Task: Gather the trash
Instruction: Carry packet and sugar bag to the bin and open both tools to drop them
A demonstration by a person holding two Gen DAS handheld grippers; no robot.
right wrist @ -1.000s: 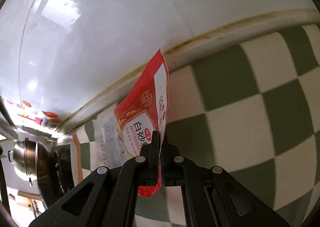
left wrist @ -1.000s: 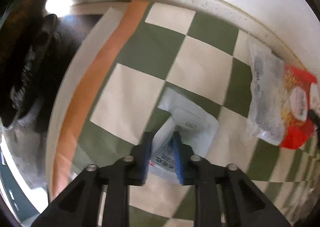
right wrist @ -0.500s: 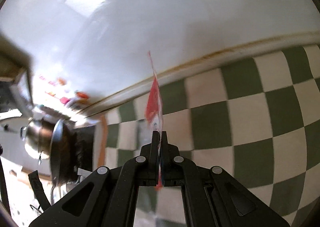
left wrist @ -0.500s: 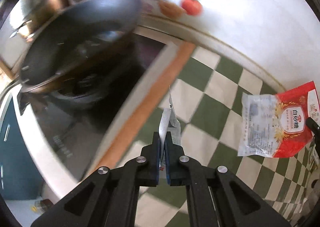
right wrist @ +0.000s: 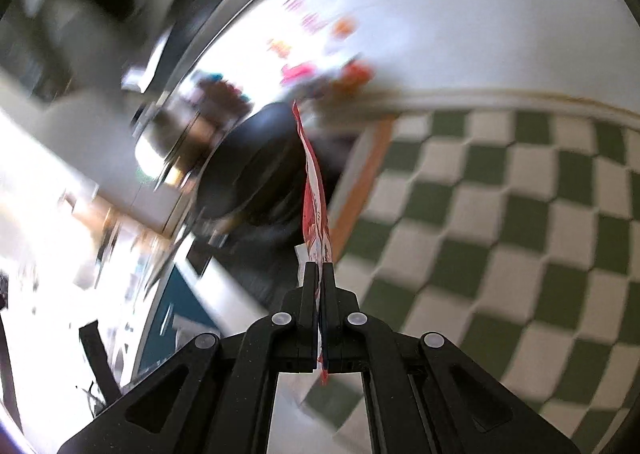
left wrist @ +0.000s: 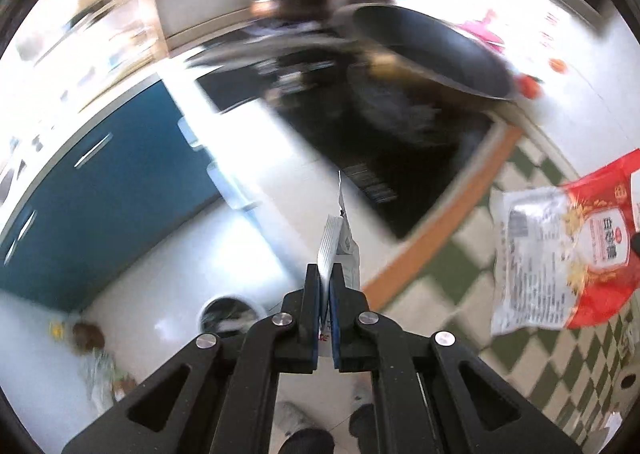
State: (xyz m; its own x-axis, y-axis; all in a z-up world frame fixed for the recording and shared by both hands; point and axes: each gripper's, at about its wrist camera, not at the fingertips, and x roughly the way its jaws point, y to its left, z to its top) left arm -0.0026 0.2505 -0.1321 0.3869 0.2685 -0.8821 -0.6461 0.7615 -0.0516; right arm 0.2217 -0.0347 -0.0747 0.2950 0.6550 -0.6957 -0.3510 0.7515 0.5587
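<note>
My left gripper (left wrist: 325, 274) is shut on a small white paper wrapper (left wrist: 338, 242) and holds it in the air beyond the counter edge. My right gripper (right wrist: 320, 274) is shut on a red and clear sugar bag (right wrist: 314, 206), seen edge-on in its own view. The bag also shows flat-on at the right of the left wrist view (left wrist: 568, 242), lifted above the checkered cloth (left wrist: 520, 334). A round bin (left wrist: 230, 314) with a dark opening stands on the white floor below the left gripper.
A black stovetop (left wrist: 392, 158) with a dark frying pan (left wrist: 432, 54) lies behind the counter edge. Blue cabinet doors (left wrist: 100, 190) face the floor. The green and white checkered cloth (right wrist: 500, 234) has an orange border (right wrist: 360, 182). A person's shoes (left wrist: 304, 430) show below.
Both grippers have lifted their trash off the checkered cloth and swung left, away from the wall. The left view now looks past the counter edge down at the floor and bin.
</note>
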